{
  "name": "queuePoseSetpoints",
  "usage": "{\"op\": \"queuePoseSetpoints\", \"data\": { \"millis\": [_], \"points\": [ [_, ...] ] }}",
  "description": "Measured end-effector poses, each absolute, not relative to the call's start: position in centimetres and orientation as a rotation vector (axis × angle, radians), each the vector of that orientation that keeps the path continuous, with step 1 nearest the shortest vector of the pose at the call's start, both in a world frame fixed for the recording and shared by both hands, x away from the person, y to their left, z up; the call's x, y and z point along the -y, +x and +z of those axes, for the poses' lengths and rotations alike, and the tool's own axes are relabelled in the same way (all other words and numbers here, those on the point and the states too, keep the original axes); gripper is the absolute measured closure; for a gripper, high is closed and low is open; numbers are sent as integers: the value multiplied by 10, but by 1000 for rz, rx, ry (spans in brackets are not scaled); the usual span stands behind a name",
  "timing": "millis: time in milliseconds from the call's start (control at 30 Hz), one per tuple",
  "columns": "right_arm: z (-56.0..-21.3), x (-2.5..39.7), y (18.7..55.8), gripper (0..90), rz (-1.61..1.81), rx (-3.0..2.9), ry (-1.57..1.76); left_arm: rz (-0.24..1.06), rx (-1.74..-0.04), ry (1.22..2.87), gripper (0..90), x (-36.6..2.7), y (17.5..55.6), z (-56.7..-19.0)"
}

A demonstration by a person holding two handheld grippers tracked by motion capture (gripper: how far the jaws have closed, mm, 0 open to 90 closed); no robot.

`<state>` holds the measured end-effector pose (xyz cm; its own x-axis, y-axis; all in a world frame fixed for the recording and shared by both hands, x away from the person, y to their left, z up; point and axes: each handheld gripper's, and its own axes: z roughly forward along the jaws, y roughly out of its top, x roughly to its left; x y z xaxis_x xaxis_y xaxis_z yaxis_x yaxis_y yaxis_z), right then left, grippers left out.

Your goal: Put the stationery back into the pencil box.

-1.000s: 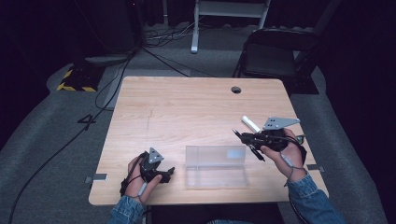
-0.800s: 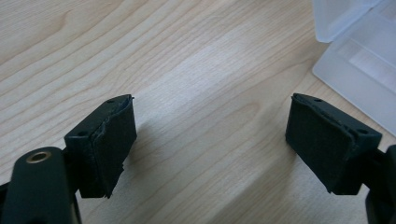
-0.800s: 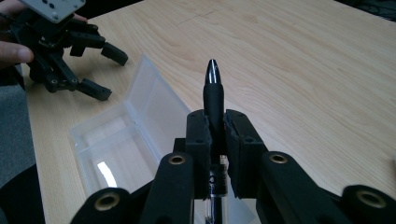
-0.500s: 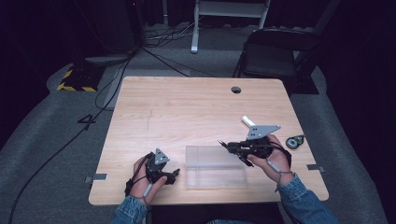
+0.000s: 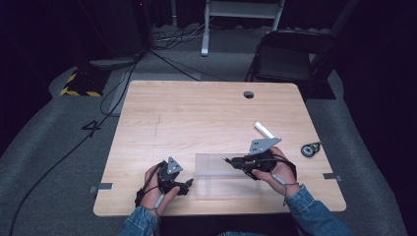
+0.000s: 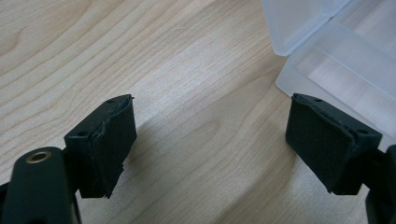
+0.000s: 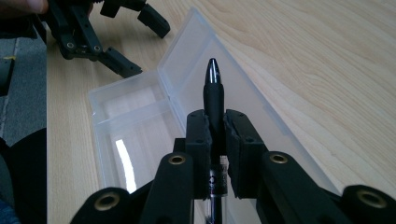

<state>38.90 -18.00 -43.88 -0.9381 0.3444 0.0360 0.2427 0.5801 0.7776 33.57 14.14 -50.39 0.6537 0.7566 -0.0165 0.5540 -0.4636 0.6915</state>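
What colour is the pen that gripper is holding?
Black, with a shiny tip; the pen shows best in the right gripper view.

Clear case [image 5: 227, 173] open on table; black pen [image 7: 214, 91] above it.

Dark studio-like lab: floor cables [image 5: 123, 93], taped hazard marking [image 5: 78, 84], folding chair [image 5: 290, 59].

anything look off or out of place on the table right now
Nothing looks spilled or damaged. The clear case lies open and empty, the right gripper holds a pen over it, and a white tube and a small round item lie loose to the right.
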Motion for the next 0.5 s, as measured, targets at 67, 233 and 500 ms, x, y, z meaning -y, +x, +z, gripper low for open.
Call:
{"op": "queuePoseSetpoints", "data": {
  "millis": [67, 233, 500],
  "points": [
    [-440, 179, 389, 808, 1293, -2690, 496, 382, -1016, 2188, 168, -141, 335, -504],
    [-445, 176, 388, 808, 1283, -2708, 471, 382, -1014, 2187, 168, -141, 335, -504],
    [-452, 171, 387, 808, 1244, -2728, 408, 383, -1014, 2187, 168, -141, 335, -504]
  ]
}}
